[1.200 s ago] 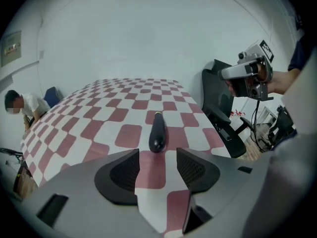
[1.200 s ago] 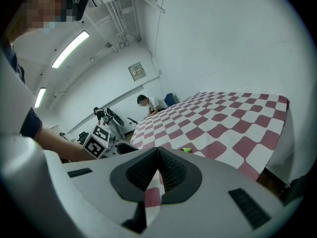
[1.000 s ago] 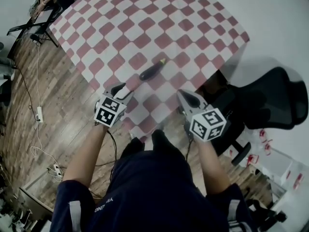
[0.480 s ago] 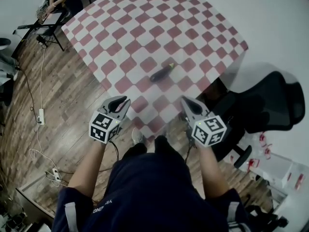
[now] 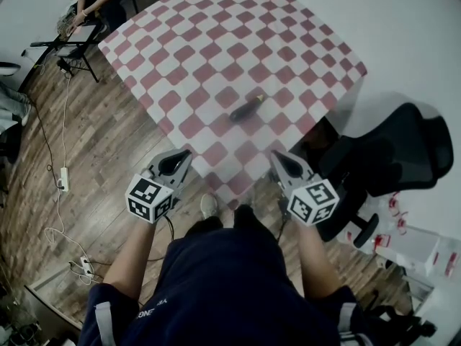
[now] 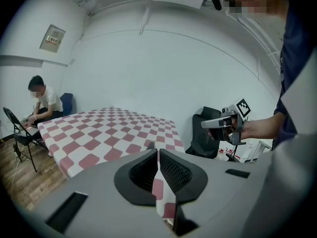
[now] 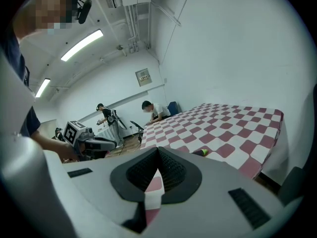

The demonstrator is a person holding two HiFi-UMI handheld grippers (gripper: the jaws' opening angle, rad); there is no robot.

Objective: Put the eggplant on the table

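Note:
The dark purple eggplant [image 5: 246,109] with a green stem lies on the red-and-white checkered table [image 5: 216,42], near its front edge. Both grippers hang off the table over the floor, in front of that edge. My left gripper [image 5: 184,157] is in front of and left of the eggplant; its jaws are closing and meet at the tips with nothing between them. My right gripper [image 5: 276,157] is in front of and right of the eggplant, shut and empty. In the right gripper view the eggplant's [image 7: 202,152] green end shows just past the pads.
A black office chair [image 5: 389,150] stands against the table's right corner. A person sits at a small desk [image 5: 75,31] at the far left. Cables and a power strip [image 5: 61,175] lie on the wooden floor. White boxes [image 5: 410,244] sit at the lower right.
Both grippers have drawn back from the table toward my body. The left gripper, open near the eggplant a second ago, has shut. The eggplant stays on the table.

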